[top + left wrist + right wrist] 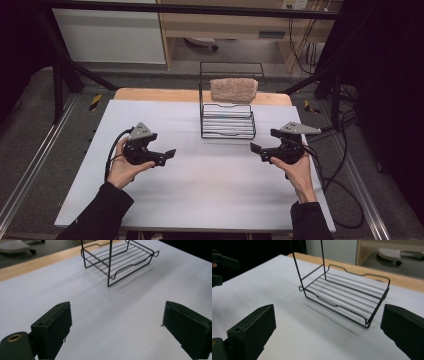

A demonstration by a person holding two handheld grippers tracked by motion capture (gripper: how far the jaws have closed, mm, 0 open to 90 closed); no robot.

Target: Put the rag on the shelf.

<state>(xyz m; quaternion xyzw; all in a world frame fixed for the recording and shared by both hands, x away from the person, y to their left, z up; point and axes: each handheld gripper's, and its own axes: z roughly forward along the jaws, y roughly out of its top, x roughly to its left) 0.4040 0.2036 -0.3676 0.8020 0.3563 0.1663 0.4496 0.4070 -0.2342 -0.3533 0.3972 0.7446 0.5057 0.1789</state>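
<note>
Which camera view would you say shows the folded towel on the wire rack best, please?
The high view: the towel lies in full sight on the rack's upper shelf. Both gripper views catch the rack's lower shelf and posts, cropped below the towel.

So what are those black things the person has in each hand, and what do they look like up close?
They are hand-held grippers. The left gripper and right gripper are both black, each topped by a grey three-cornered plate and trailing a black cable. Each ends in two chunky, flat-faced black fingers; the left gripper view shows a brass-coloured ring set near one finger's base. The person wears dark long sleeves.
</note>
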